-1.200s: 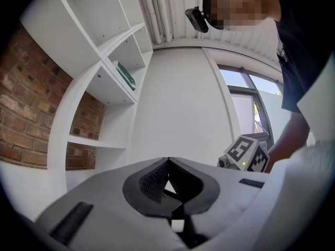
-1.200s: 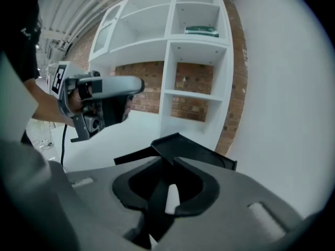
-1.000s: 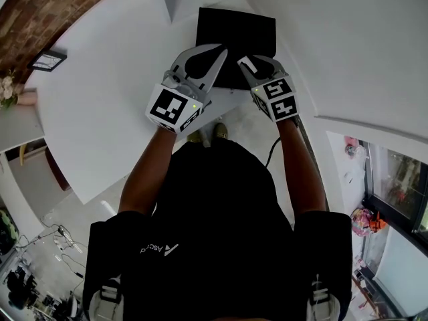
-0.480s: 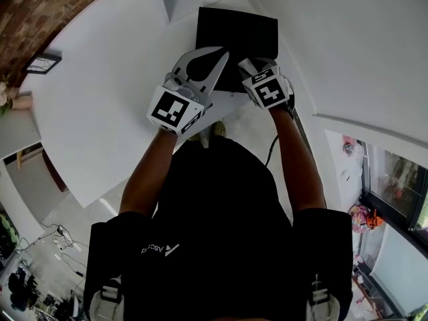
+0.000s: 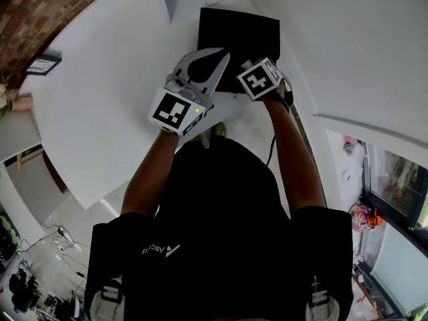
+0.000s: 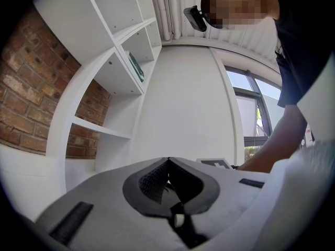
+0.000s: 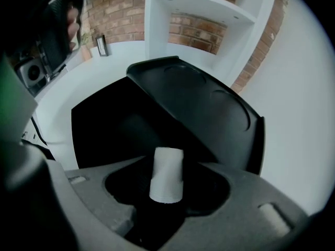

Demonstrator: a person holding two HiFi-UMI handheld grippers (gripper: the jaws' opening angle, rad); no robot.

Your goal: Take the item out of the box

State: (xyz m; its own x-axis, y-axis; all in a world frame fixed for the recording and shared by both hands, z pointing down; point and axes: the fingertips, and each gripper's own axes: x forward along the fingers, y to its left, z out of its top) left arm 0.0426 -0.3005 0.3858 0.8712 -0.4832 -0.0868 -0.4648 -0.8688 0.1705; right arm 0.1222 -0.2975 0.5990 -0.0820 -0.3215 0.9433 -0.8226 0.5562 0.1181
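A black box (image 5: 242, 33) lies on the white table (image 5: 100, 112) in front of me, its lid (image 7: 207, 101) raised behind the dark inside (image 7: 118, 132). In the right gripper view a small white tapered cylinder (image 7: 166, 178) stands upright between the jaws. My right gripper (image 7: 168, 163) is tipped down over the box's near edge, and its jaws are opening, with gaps on both sides of the cylinder. In the head view only its marker cube (image 5: 258, 79) shows. My left gripper (image 5: 223, 53) hovers over the box's near left corner, shut and empty, tips touching (image 6: 167, 161).
White shelves against a brick wall (image 7: 188, 30) stand behind the table. A small dark picture frame (image 5: 45, 61) sits at the table's far left. The table's near edge (image 5: 221, 112) runs just under both grippers, and a white wall (image 5: 348, 52) is on the right.
The right gripper has tipped forward and moved a little left over the box, so its marker cube now faces up. The left gripper has hardly moved.
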